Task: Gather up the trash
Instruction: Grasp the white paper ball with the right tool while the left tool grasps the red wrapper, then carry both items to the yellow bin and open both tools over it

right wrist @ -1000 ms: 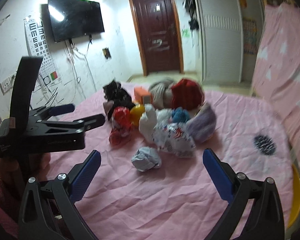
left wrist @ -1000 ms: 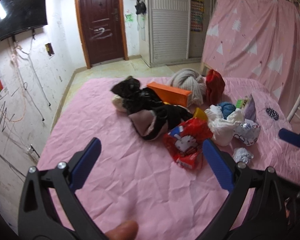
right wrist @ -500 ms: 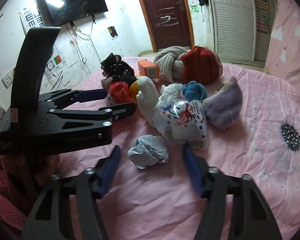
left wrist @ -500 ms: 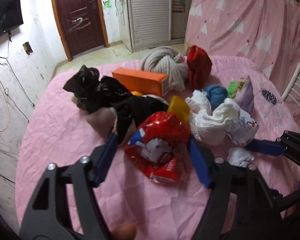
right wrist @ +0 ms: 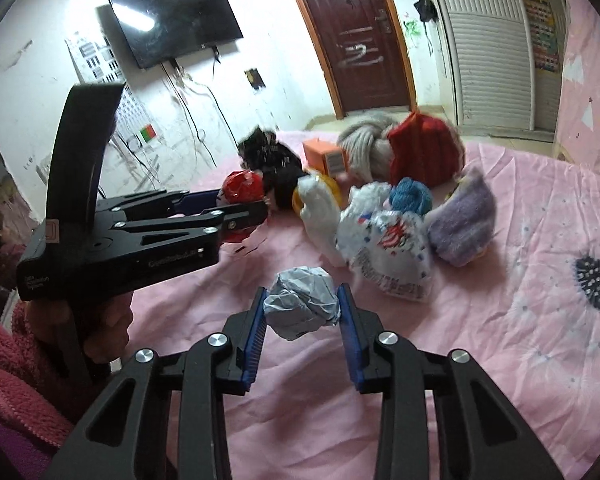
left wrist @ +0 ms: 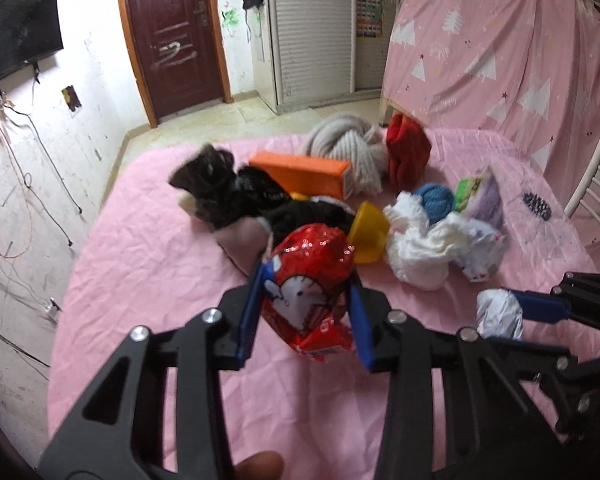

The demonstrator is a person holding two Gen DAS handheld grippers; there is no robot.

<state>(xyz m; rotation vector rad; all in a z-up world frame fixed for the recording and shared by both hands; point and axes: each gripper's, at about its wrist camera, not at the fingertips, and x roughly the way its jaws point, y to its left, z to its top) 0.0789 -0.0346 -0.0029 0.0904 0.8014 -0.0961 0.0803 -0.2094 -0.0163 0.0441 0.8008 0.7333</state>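
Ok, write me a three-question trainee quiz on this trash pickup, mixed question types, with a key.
1. True or false: the left gripper is closed on the red snack bag.
2. Multiple choice: what sits between the fingers of the right gripper?
A. the orange box
B. the crumpled grey paper ball
C. the blue yarn ball
3. Fill in: the yellow cup lies between the red snack bag and the ______ cloth.

Key: 1 true; 2 B; 3 white
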